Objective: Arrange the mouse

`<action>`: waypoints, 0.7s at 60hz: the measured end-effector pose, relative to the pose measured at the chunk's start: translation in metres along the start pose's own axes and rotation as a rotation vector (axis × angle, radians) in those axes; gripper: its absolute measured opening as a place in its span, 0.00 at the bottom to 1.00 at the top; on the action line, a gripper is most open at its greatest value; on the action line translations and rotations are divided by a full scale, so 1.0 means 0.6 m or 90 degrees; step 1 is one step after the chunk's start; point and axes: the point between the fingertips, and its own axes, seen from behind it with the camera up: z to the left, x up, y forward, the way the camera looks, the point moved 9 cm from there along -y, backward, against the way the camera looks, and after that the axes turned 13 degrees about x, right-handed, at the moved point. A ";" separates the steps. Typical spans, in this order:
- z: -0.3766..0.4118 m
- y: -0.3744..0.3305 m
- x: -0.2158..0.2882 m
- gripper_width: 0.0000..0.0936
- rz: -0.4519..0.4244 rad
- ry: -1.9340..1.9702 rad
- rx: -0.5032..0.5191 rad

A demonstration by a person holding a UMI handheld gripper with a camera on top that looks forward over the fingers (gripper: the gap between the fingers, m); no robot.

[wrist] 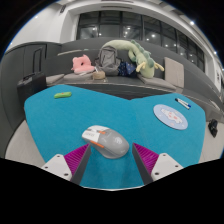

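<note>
A grey computer mouse [108, 142] with an orange-and-white front lies on a teal mat [70, 130]. It rests on the mat between my two fingers, near their tips, with a gap at each side. My gripper [112, 155] is open. The pink pads [146, 158] show on the inner faces of both fingers. The mouse's orange end points away to the left.
A round white disc [171, 116] lies on the mat to the right. A small green item [63, 95] lies at the mat's far left. Beyond the mat stand plush toys [130, 55] and a pink toy [81, 65] against a partition.
</note>
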 end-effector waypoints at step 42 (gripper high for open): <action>-0.074 0.136 0.071 0.43 0.034 0.061 -0.018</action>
